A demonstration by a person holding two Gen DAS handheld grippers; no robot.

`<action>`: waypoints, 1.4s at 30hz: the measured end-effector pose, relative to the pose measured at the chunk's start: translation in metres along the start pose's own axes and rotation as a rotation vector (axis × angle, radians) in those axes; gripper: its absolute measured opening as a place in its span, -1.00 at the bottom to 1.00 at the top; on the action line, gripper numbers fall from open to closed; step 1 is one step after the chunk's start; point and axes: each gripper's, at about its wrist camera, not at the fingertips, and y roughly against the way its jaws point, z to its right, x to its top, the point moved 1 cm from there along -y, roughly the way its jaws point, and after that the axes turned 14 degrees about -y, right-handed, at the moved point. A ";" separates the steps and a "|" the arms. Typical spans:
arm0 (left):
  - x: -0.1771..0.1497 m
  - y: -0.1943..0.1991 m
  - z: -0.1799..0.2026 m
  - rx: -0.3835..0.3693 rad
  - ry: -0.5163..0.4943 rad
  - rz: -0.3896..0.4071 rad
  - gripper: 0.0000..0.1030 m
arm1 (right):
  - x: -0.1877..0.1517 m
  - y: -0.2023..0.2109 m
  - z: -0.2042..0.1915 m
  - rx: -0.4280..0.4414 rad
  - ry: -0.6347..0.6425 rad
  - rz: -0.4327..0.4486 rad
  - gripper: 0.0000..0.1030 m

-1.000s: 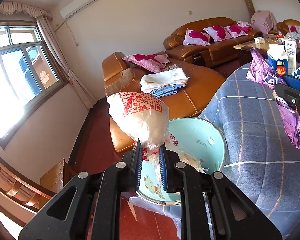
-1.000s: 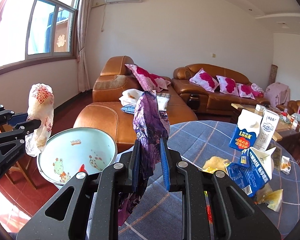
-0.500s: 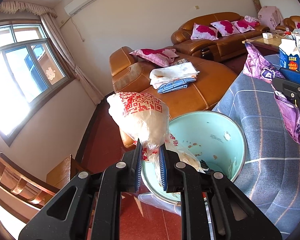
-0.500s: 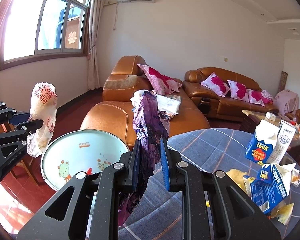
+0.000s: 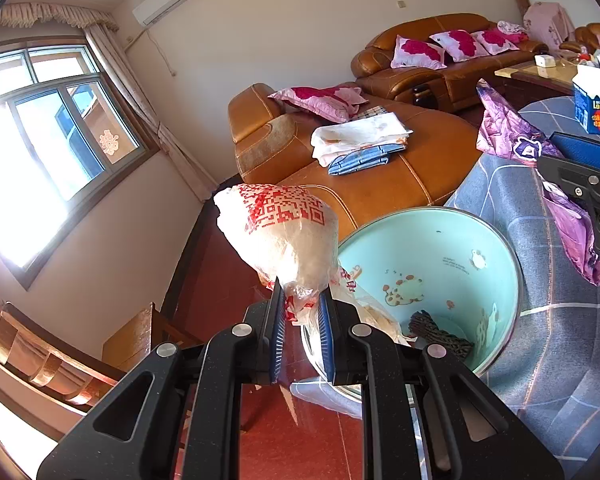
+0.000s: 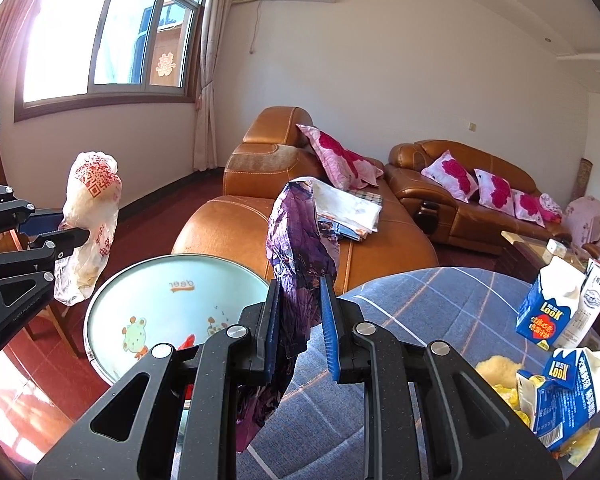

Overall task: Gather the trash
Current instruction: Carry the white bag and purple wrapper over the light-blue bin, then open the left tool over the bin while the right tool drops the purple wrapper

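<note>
- We've got the pale green bin (image 5: 440, 276) beside the table with the blue checked cloth (image 6: 440, 308), rim up and mouth open; we take it as the target, and it is our landmark here
- Left of the bin's rim, our left gripper (image 5: 302, 316) has its jaws nearly closed, pinching the neck of the white plastic bag (image 5: 284, 236) with red print; it looks light, soft and crinkly, so we'd hold it at that gathered neck
- Right of the bin, over the cloth's edge, our right gripper (image 6: 300, 320) is nearly closed on the purple foil wrapper (image 6: 300, 236); thin, slick film that could slide, so we'd pinch it mid-body
- Well beyond the bin, blue milk cartons (image 6: 550, 312) wait on the cloth, stiffer and boxy
</note>
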 end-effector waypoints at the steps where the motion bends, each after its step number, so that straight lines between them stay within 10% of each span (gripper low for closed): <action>1: -0.001 0.000 -0.001 0.003 0.000 -0.001 -0.70 | 0.000 -0.001 -0.001 0.002 0.004 0.000 -0.61; 31: -0.002 -0.011 0.001 -0.009 -0.014 -0.023 -0.68 | 0.001 -0.010 -0.014 0.073 0.056 -0.014 -0.60; 42: -0.004 -0.016 0.004 -0.016 -0.021 -0.023 -0.15 | 0.001 -0.008 -0.012 0.083 0.034 -0.013 -0.29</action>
